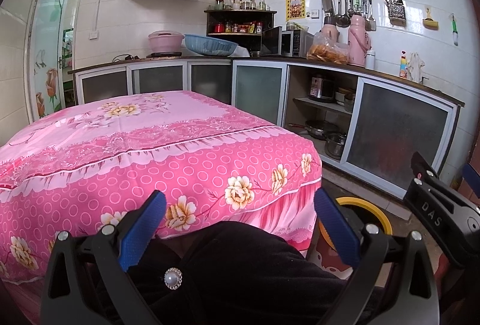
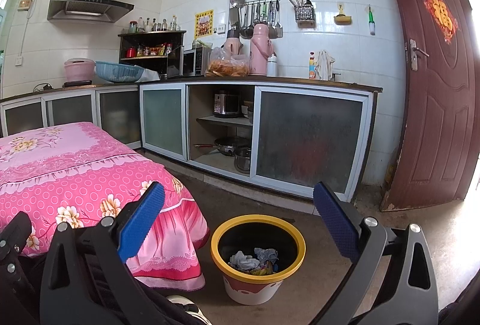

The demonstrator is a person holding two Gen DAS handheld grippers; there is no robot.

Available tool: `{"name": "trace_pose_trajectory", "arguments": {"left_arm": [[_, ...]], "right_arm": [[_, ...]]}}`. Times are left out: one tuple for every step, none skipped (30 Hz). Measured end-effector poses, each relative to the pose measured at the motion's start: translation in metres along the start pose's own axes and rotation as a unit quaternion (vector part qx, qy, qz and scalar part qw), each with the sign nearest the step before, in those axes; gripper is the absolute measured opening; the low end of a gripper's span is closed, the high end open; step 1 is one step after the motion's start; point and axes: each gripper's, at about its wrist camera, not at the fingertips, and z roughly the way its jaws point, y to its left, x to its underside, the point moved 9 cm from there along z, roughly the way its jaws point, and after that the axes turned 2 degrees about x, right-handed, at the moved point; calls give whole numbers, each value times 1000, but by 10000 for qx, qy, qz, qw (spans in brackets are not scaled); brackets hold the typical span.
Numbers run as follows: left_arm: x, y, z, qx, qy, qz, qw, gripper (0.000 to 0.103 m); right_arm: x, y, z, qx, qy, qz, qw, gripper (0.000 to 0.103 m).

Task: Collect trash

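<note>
A yellow-rimmed trash bin (image 2: 258, 256) stands on the floor beside the table. It holds crumpled paper and wrappers (image 2: 255, 260). My right gripper (image 2: 238, 215) is open and empty, held above and in front of the bin. My left gripper (image 1: 240, 220) is open and empty, low in front of the pink floral tablecloth (image 1: 156, 151). A slice of the bin's yellow rim (image 1: 372, 211) shows past its right finger. The right gripper's black body (image 1: 444, 214) shows at the right of the left wrist view. No trash shows on the tablecloth.
Dark clothing with a pearl button (image 1: 173, 278) lies below the left gripper. Kitchen cabinets (image 2: 309, 139) with an open shelf of pots (image 2: 231, 151) line the back wall. A brown door (image 2: 435, 85) stands open at the right. The counter (image 2: 258, 80) carries flasks, a microwave and basins.
</note>
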Motion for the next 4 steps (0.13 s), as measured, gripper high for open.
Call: {"name": "trace_pose_trajectory", "arguments": {"left_arm": [[0, 0, 0, -2, 9, -4, 10000, 95], [0, 1, 1, -4, 15, -9, 10000, 95], [0, 1, 0, -4, 13, -13, 10000, 95], [0, 1, 1, -7, 14, -7, 10000, 95]], "right_arm": [[0, 0, 0, 1, -1, 2, 10000, 95], [0, 0, 0, 1, 1, 1, 10000, 95], [0, 0, 0, 0, 4, 1, 10000, 95], [0, 0, -1, 1, 8, 3, 10000, 95]]}}
